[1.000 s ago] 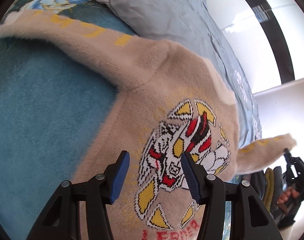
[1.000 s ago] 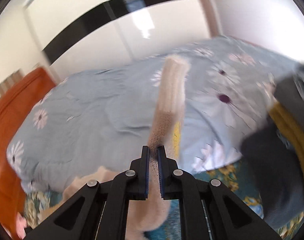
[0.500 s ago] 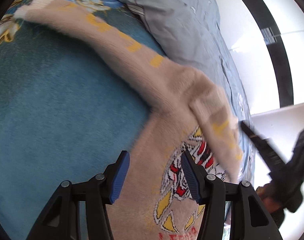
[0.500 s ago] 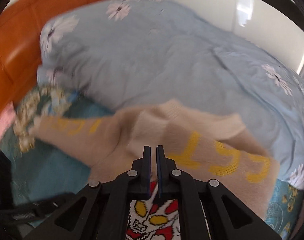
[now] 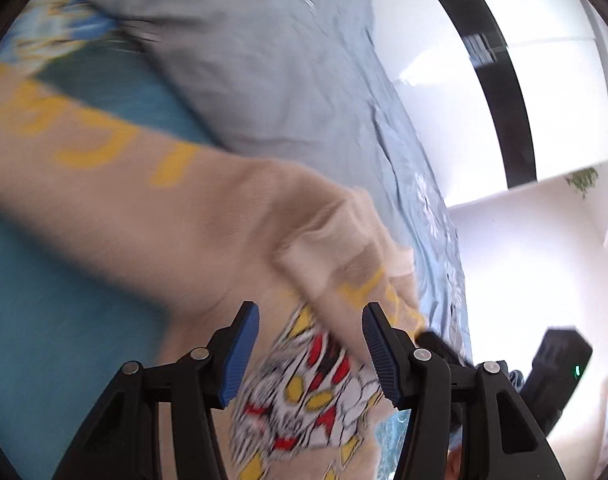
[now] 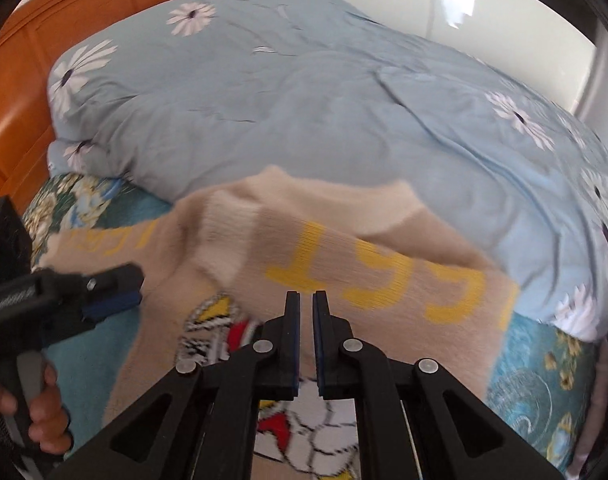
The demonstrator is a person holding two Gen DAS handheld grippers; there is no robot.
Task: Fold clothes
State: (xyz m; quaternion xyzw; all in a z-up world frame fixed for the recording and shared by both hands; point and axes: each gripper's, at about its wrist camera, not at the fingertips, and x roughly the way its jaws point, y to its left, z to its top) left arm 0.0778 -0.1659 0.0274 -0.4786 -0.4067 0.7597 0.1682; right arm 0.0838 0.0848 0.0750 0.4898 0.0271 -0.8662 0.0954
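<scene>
A bed filled both views: a teal bedspread [image 5: 64,320] with a floral border, a pale blue daisy-print quilt [image 6: 324,112] heaped across the upper half of the right wrist frame, and an orange headboard [image 6: 20,60] in its upper left corner. White wardrobe panels with a dark strip took the upper right of the left wrist view.

The beige sweater [image 5: 208,248] lay face up on the bedspread, its cartoon robot print [image 5: 316,384] at the lower centre of the left wrist frame. One sleeve, with yellow letters, stretched off toward that frame's left edge.

The change was in the other sleeve [image 6: 364,276]. A second earlier it had hung upright, pinched in the right gripper above the quilt; now it lay folded across the chest, its cuff pointing to the centre left of the right wrist frame and its yellow lettering plain to read. That looked like the first sleeve fold done, with the outstretched sleeve the likely next one.

The right gripper [image 6: 306,300] sat at the lower centre of its frame, fingers nearly pressed together with only a thin slit between; nothing showed in that slit, so it appeared to have let the sleeve go. The left gripper [image 5: 310,328] hovered over the print with its blue pads [image 5: 244,340] spread wide, holding nothing; whether they brushed the knit was unclear through the blur.
</scene>
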